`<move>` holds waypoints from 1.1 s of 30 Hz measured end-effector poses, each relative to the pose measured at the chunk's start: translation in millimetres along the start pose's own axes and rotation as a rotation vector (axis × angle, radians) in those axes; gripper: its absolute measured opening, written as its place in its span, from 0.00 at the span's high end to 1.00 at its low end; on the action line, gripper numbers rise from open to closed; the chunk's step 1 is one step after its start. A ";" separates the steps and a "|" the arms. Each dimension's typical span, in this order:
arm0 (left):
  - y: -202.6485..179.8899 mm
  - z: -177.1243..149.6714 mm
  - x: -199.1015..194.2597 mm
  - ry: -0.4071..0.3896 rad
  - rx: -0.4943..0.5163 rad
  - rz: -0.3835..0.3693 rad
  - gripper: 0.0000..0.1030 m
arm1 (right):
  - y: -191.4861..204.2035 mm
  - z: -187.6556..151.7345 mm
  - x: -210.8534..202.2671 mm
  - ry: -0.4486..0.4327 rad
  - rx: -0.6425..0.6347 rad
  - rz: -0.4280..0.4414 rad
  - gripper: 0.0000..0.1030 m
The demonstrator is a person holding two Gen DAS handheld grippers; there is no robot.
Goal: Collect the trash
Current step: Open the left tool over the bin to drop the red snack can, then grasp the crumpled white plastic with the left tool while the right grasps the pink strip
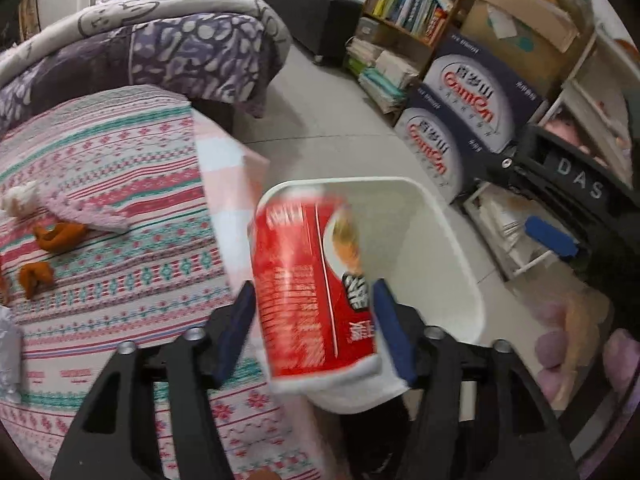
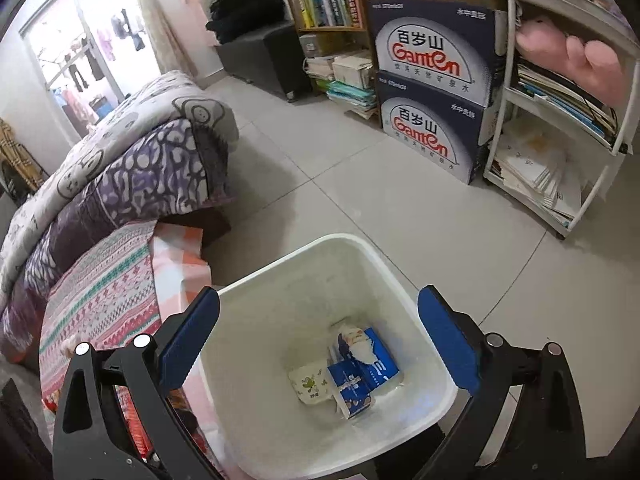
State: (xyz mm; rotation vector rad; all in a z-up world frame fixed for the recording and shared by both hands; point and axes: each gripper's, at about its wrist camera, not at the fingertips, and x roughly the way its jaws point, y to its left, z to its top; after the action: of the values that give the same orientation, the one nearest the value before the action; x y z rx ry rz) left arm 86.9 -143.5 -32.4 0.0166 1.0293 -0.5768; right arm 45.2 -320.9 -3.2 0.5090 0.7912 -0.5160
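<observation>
Left tongs (image 1: 314,330) loosely bracket a red paper noodle cup (image 1: 316,284) over the white plastic bin (image 1: 448,240) — dropping it comes next; right tongs (image 2: 318,340) gape wide, empty.

Both wrist-mounted, angled down from close above the white bin (image 1: 440,240) (image 2: 280,280), sharing bed (image 1: 100,220) (image 2: 100,292), floor and bookshelf.

Home bedroom: bed with quilts (image 2: 132,152), bookshelf (image 2: 324,0), stacked water cartons (image 2: 432,92), laundry on balcony (image 2: 88,60).

"Ganten" and "百岁山" on two stacked navy cartons (image 2: 430,92), "DAS" on a black device (image 1: 580,180)
</observation>
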 end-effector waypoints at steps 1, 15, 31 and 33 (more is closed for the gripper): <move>0.0 0.5 -1.0 -0.004 0.000 0.002 0.30 | -0.1 -0.1 0.5 0.001 0.002 0.001 0.07; 71.1 -1.6 -29.7 -0.003 -0.085 0.242 0.27 | 56.1 -30.3 11.5 0.082 -0.137 0.072 0.07; 211.7 -29.2 -53.3 0.169 -0.228 0.672 0.27 | 139.3 -80.2 16.1 0.146 -0.389 0.147 0.07; 225.8 -35.5 -50.8 0.216 -0.249 0.660 0.27 | 146.5 -85.2 16.1 0.149 -0.410 0.153 0.07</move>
State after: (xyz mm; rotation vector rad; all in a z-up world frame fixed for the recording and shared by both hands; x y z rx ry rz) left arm 142.8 81.2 -66.7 0.1953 1.2195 0.1583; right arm 98.4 -161.9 -32.6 0.2257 0.9635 -0.1663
